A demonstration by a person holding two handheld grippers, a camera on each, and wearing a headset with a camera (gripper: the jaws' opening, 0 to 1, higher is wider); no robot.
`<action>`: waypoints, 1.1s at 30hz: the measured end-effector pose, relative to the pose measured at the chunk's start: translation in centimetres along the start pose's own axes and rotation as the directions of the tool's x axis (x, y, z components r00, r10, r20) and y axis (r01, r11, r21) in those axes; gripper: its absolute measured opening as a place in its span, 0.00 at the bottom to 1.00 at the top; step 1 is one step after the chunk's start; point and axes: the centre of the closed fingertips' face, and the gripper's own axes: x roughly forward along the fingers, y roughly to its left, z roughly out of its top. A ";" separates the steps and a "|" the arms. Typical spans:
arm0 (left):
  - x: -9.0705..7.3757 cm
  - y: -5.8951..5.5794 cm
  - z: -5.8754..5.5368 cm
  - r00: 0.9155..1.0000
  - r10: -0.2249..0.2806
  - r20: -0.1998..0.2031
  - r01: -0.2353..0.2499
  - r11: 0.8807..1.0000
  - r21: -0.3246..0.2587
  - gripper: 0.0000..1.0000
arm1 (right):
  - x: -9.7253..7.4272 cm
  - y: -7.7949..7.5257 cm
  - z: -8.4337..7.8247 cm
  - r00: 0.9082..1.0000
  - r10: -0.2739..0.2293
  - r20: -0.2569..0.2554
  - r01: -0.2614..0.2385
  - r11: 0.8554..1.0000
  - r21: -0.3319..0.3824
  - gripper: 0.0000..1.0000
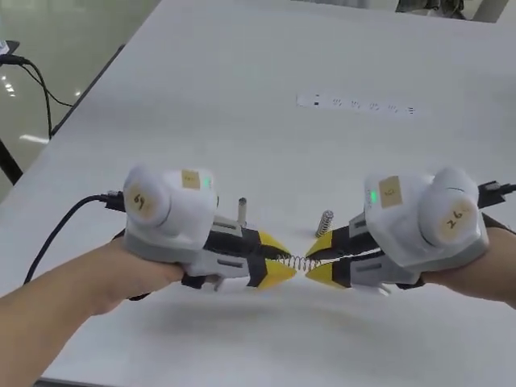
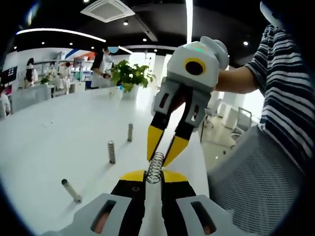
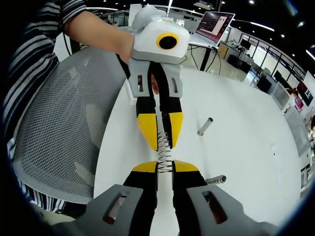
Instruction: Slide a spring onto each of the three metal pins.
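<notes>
White table (image 1: 266, 56) holds a pin (image 1: 242, 210); apparently open-plan office (image 2: 64, 73) around.

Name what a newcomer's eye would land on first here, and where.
A small spring is held between the yellow tips of the left gripper and right gripper, low in the head view. Behind them on the white table stand a bare pin and a pin already wearing a spring.

left tongs (image 1: 284, 260) sticker (image 1: 139, 201): handwritten "19" or "61" | right tongs (image 1: 316, 260) sticker (image 1: 455, 216): "26" | table print (image 1: 355, 103): unreadable
</notes>
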 end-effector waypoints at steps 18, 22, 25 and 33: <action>-0.3 -1.1 0.4 0.997 -0.079 -0.006 0.079 0.997 -0.005 0.02 | -0.4 0.5 -0.4 0.999 -0.019 0.044 0.017 0.999 0.047 0.12; -0.3 -1.2 0.4 0.996 -0.083 -0.009 0.083 0.997 -0.006 0.02 | -0.4 0.6 -0.4 0.999 -0.012 0.050 0.010 0.999 0.049 0.08; -0.3 -1.2 0.3 0.997 -0.080 -0.017 0.080 0.997 -0.005 0.02 | -0.5 0.7 -0.3 0.998 -0.016 0.062 0.014 0.999 0.043 0.07; -0.1 -1.1 -0.4 0.997 -0.063 -0.052 0.064 0.998 0.022 0.02 | -1.4 0.4 0.9 0.995 -0.020 0.100 0.019 1.000 0.006 0.07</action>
